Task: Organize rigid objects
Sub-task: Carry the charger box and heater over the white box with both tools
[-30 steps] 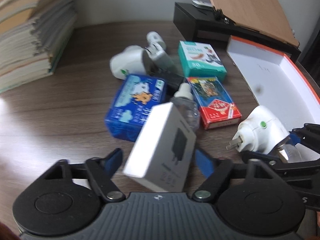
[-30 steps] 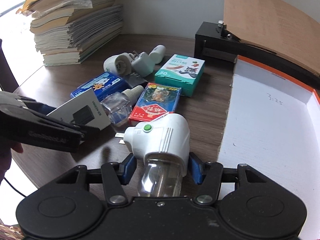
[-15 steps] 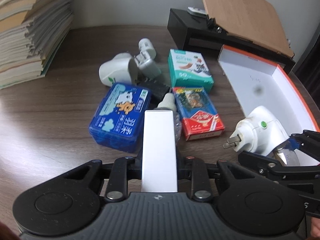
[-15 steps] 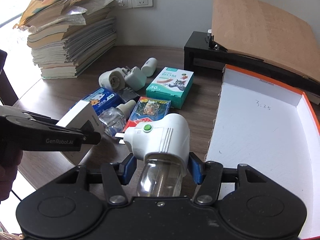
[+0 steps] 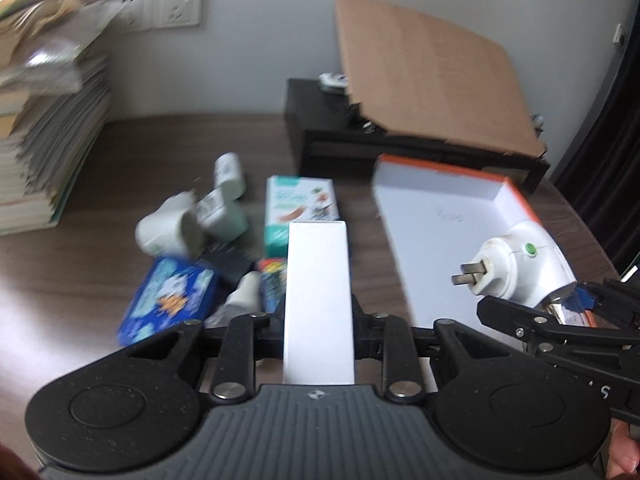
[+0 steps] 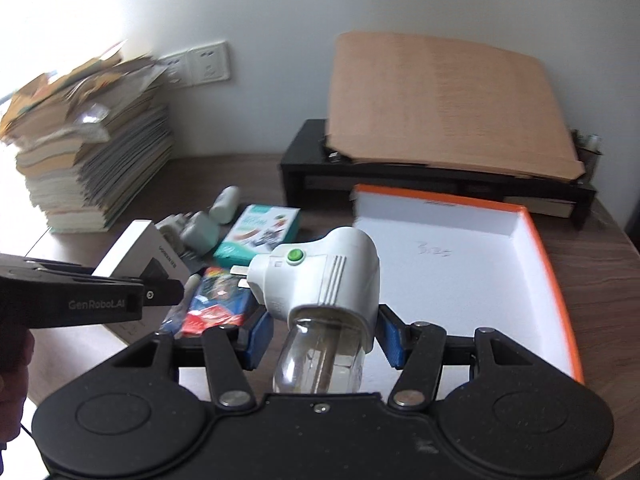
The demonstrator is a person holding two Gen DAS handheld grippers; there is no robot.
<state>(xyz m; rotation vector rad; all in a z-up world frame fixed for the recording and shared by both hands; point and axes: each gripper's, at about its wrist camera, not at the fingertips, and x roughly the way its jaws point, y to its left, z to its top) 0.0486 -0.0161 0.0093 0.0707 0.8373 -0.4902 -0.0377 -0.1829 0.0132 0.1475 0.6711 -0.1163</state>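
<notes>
White box (image 5: 318, 296) clamped upright in left hand-held gripper (image 5: 318, 320), plug-in vaporizer (image 6: 324, 276) gripped by right hand-held gripper (image 6: 320, 336)

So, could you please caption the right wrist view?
Right tongs grip a white plug-in vaporizer beside the orange-rimmed tray.

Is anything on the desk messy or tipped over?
Yes. The little white plugs lie tipped on their sides in a jumble with the teal box and blue pack, none lined up. The orange-edged tray is bare inside. Nothing looks spilled or broken.
</notes>
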